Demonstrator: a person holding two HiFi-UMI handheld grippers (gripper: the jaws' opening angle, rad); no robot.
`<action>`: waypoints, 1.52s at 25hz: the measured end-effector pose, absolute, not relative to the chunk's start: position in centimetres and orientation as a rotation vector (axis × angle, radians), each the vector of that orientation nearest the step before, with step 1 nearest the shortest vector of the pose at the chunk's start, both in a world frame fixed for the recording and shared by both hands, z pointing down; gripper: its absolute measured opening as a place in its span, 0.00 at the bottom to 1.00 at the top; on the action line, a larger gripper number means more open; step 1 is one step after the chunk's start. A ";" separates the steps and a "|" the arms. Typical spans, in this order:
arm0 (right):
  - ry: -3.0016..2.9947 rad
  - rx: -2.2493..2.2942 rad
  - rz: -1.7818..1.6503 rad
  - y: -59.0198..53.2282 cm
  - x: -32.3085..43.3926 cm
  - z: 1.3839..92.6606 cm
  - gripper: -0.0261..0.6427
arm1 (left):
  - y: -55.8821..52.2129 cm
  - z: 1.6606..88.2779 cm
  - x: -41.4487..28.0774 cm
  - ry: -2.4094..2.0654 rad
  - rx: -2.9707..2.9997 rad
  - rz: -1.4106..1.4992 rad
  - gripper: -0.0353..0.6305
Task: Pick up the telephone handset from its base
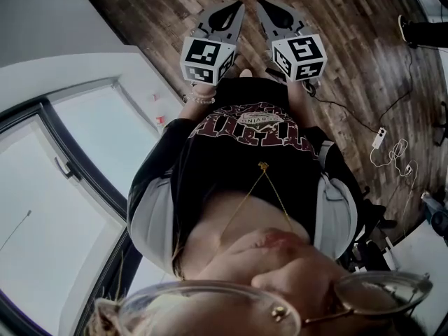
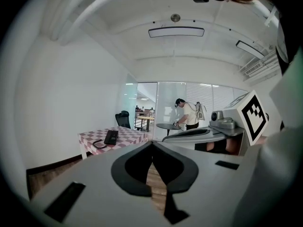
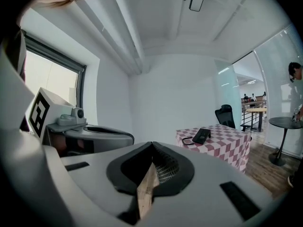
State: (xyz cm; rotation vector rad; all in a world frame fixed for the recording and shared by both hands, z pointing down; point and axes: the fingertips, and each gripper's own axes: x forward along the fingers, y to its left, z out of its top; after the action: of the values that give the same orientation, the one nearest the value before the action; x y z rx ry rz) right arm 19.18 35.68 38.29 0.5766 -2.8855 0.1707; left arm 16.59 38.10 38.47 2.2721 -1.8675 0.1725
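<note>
A black telephone [image 2: 111,137] lies on a small table with a pink-and-white checked cloth [image 2: 128,135], far off across the room; its cord loops out at its left. The right gripper view shows the same telephone [image 3: 201,136] on the checked table [image 3: 232,143]. It is too small to tell the handset from the base. My left gripper [image 2: 152,144] and right gripper [image 3: 152,144] are both shut and empty, held side by side in front of my body, well short of the table. In the head view the left gripper [image 1: 239,5] and right gripper [image 1: 260,3] point out over the wooden floor.
A black office chair [image 2: 123,119] stands behind the table, near a glass partition. A person [image 2: 188,113] works at a round table [image 2: 169,126] further back. Cables and a power strip [image 1: 379,140] lie on the wooden floor [image 1: 154,12]. White walls and a window [image 3: 47,74] enclose the left side.
</note>
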 end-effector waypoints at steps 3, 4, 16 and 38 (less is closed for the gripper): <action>-2.886 0.561 0.175 35.8 19.2 38.5 0.07 | 38.4 38.9 16.5 -1.880 2.249 0.171 0.07; -2.885 0.556 0.176 35.8 19.2 38.5 0.07 | 38.5 38.9 16.5 -1.884 2.243 0.170 0.07; -2.876 0.597 0.195 34.4 19.1 38.7 0.07 | 36.6 39.1 16.3 -1.855 2.267 0.167 0.07; -2.853 0.690 0.190 26.5 11.2 38.4 0.07 | 28.0 38.7 8.6 -1.773 2.346 0.152 0.07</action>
State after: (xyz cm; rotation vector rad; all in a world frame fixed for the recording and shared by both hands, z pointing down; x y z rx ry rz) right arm 11.21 26.48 38.41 0.6896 -2.8534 0.1905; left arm 8.58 27.96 38.72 2.3455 -1.7734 0.1521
